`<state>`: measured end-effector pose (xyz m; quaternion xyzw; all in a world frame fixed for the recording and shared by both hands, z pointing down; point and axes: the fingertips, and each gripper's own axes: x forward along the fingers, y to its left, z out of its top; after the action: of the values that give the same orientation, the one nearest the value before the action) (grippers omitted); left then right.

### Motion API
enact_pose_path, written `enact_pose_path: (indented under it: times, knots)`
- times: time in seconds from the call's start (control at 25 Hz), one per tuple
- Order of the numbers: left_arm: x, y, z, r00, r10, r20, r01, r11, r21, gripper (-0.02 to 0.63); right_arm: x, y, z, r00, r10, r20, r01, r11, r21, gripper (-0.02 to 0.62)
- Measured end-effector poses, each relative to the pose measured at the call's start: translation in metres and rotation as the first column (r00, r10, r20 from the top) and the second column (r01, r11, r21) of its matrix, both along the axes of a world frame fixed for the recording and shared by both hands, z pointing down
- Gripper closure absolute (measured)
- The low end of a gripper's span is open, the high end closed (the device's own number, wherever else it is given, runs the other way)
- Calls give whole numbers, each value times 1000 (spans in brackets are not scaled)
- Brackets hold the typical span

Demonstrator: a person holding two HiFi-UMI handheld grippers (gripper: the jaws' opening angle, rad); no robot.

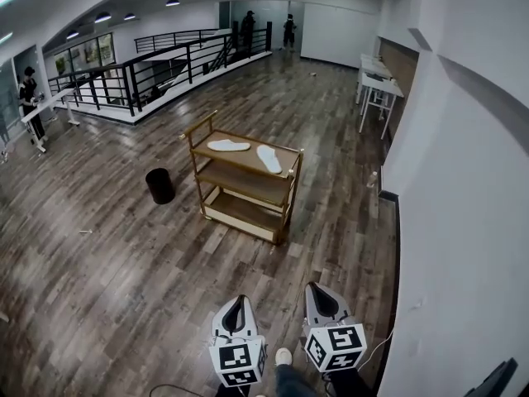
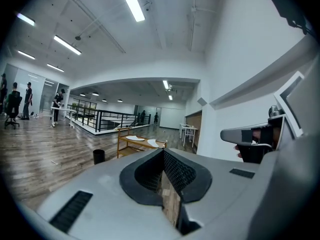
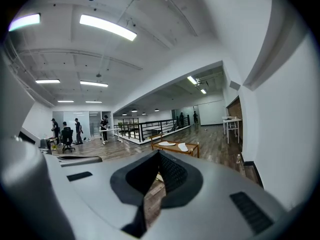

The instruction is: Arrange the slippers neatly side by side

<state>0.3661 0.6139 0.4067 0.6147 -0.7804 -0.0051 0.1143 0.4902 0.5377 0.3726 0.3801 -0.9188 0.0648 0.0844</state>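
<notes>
Two white slippers lie on the top shelf of a wooden cart a few steps ahead. One slipper lies crosswise at the left, and the other slipper is angled at the right, apart from it. My left gripper and right gripper hang low at the bottom of the head view, far short of the cart. Both are shut with nothing between the jaws. From the left gripper, the slippers are small and distant. They are also far ahead of the right gripper, on the cart.
A black bin stands on the wood floor left of the cart. A white wall runs close along my right. White tables stand at the back right, and a black railing at the back left. People stand far off.
</notes>
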Motion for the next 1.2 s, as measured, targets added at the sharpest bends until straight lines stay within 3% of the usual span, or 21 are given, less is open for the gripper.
enact_pose_path:
  times: [0.48, 0.8, 1.2]
  knots:
    - [-48, -145, -9, 996, -86, -8, 86, 996, 9, 606, -50, -150, -6, 995, -92, -36, 93, 995, 28, 598]
    - [-66, -190, 2, 992, -122, -19, 122, 992, -13, 606, -71, -203, 2, 992, -121, -42, 122, 992, 20, 598]
    - [-130, -244, 9, 993, -116, -3, 116, 993, -12, 606, -130, -259, 14, 994, -105, -32, 106, 994, 16, 598]
